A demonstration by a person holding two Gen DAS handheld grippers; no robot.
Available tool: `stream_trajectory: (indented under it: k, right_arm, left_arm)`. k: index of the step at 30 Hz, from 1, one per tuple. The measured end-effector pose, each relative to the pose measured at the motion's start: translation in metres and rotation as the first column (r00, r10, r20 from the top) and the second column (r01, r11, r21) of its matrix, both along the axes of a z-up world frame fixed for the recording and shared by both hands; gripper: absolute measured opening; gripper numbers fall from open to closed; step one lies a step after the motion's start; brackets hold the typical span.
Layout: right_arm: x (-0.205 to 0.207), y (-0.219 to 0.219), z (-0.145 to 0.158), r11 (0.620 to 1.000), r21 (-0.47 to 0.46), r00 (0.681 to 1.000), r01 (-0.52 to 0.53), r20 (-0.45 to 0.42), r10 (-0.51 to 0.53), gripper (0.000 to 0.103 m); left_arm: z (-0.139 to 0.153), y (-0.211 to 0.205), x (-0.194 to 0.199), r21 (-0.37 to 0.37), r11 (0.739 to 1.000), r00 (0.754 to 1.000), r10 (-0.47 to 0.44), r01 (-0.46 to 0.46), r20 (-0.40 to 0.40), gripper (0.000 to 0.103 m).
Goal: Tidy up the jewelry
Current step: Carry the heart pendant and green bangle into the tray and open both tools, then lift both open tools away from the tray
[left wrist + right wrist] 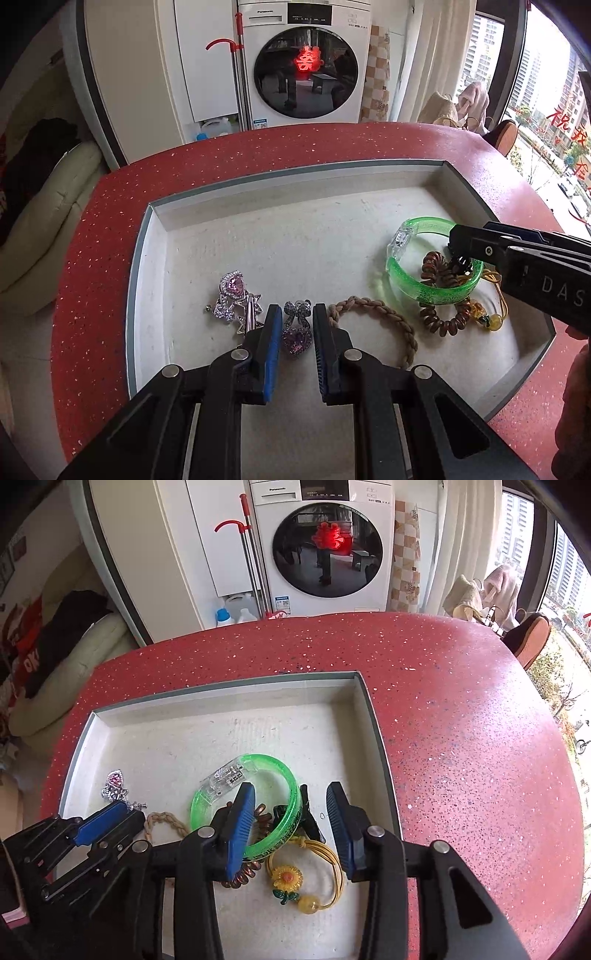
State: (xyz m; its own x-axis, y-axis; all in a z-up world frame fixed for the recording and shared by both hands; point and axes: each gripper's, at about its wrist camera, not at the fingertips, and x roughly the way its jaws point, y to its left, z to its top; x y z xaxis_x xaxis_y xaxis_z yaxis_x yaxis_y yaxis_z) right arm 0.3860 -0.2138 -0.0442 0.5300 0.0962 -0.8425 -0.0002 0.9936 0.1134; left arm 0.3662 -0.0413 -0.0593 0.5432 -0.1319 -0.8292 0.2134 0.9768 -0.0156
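Note:
A shallow white tray (258, 206) on the red table holds the jewelry. My left gripper (295, 328) is open, its fingers on either side of a purple heart-and-bow brooch (296, 334). A pink heart brooch with stars (236, 295) lies to its left and a braided brown hair tie (384, 317) to its right. My right gripper (291, 812) is open over a green bangle (280, 771), a small black clip (308, 816), a brown coil hair tie (243, 875) and a yellow sunflower hair tie (288, 880).
The tray's (380, 746) far half is bare white. Red table top (461, 738) stretches to the right of the tray. A washing machine (306, 62) and a sofa (44, 221) stand beyond the table edge.

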Motion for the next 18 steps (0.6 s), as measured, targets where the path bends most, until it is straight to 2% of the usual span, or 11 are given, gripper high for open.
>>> stream_trajectory:
  k: [10, 11, 12, 13, 15, 18]
  right_arm:
    - [-0.018, -0.005, 0.017, 0.998, 0.058, 0.999, 0.013, 0.045, -0.015, 0.058]
    - [-0.019, -0.004, 0.017, 0.998, 0.061, 0.999, 0.011, 0.045, -0.014, 0.058]
    - [-0.019, -0.004, 0.018, 0.998, 0.061, 0.999, 0.009, 0.045, -0.012, 0.058]
    - [-0.020, -0.003, 0.018, 0.998, 0.060, 0.999, 0.008, 0.047, -0.010, 0.058]
    - [-0.022, -0.004, 0.019, 0.998, 0.062, 0.999, 0.005, 0.046, -0.008, 0.058]
    - [-0.024, -0.004, 0.020, 0.998, 0.062, 0.999, 0.007, 0.044, -0.010, 0.058]
  left_arm:
    - [0.016, 0.004, -0.007, 0.001, 1.000, 0.999, 0.013, -0.013, 0.051, 0.036]
    - [0.017, 0.005, -0.007, 0.002, 1.000, 0.999, 0.015, -0.015, 0.049, 0.051]
    - [0.018, 0.005, -0.007, 0.004, 1.000, 0.998, 0.022, -0.022, 0.051, 0.085]
    - [0.021, 0.006, -0.009, 0.006, 0.999, 0.997, 0.037, -0.038, 0.069, 0.096]
    - [0.027, 0.007, -0.012, 0.006, 0.999, 0.994, 0.036, -0.036, 0.100, 0.097]
    - [0.031, 0.008, -0.013, 0.001, 0.999, 0.995, 0.033, -0.033, 0.097, 0.097]
